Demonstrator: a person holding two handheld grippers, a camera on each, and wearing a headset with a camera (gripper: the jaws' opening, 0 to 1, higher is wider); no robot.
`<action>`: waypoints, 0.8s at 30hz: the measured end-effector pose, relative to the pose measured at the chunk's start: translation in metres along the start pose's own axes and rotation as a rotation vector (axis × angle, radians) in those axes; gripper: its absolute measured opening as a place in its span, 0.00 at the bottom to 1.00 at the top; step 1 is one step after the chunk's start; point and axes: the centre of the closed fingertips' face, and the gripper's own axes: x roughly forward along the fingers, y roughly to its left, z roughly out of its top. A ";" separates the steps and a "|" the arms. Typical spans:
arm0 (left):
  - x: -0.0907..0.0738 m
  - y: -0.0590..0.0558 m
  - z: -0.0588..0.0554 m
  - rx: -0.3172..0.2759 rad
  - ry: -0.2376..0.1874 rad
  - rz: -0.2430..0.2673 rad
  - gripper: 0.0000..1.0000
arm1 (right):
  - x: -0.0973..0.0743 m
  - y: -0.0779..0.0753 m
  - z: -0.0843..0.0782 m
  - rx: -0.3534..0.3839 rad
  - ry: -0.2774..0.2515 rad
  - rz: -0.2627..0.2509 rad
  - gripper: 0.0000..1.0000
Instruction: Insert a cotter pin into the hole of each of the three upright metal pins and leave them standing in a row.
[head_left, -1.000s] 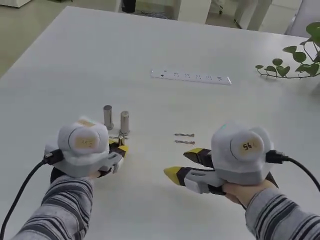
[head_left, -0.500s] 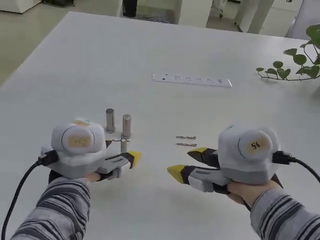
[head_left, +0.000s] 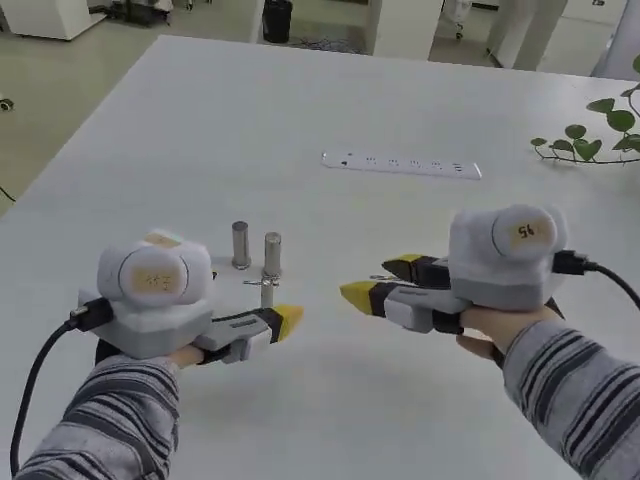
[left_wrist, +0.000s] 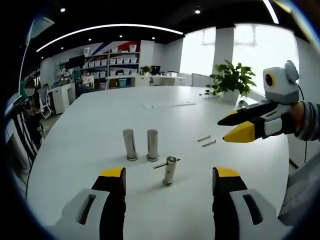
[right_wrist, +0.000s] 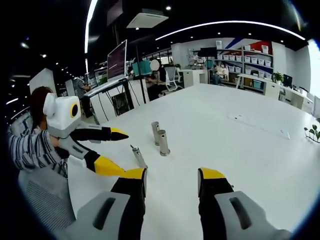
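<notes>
Three short metal pins stand near each other on the white table (head_left: 200, 130). Two bare pins (head_left: 241, 245) (head_left: 272, 255) stand side by side at the back. The third pin (head_left: 266, 291) stands in front of them with a cotter pin through its top (left_wrist: 167, 163). My left gripper (head_left: 281, 319) (left_wrist: 170, 173) is open just short of this third pin (left_wrist: 170, 170), touching nothing. Two loose cotter pins (left_wrist: 206, 141) lie to the right. My right gripper (head_left: 380, 280) (right_wrist: 173, 174) hovers open above them, empty. In the right gripper view the pins (right_wrist: 160, 137) stand ahead.
A white power strip (head_left: 401, 165) lies farther back on the table. A leafy plant (head_left: 590, 140) reaches in at the far right edge. Bare tabletop lies in front of the pins and between the grippers. Desks, shelves and people fill the room behind.
My left gripper has drawn back from the third pin and stands open, leaving that pin upright with its cotter pin. My right gripper has lifted and moved forward over the loose cotter pins.
</notes>
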 end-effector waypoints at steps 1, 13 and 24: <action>-0.002 0.000 0.000 0.002 0.000 0.002 0.71 | 0.004 0.000 0.004 -0.001 0.000 0.010 0.37; -0.025 -0.010 0.003 0.006 -0.025 0.005 0.86 | 0.050 0.010 0.028 -0.031 -0.009 0.078 0.37; -0.030 -0.014 0.000 -0.005 -0.033 0.006 0.96 | 0.094 0.030 0.029 -0.021 0.011 0.132 0.31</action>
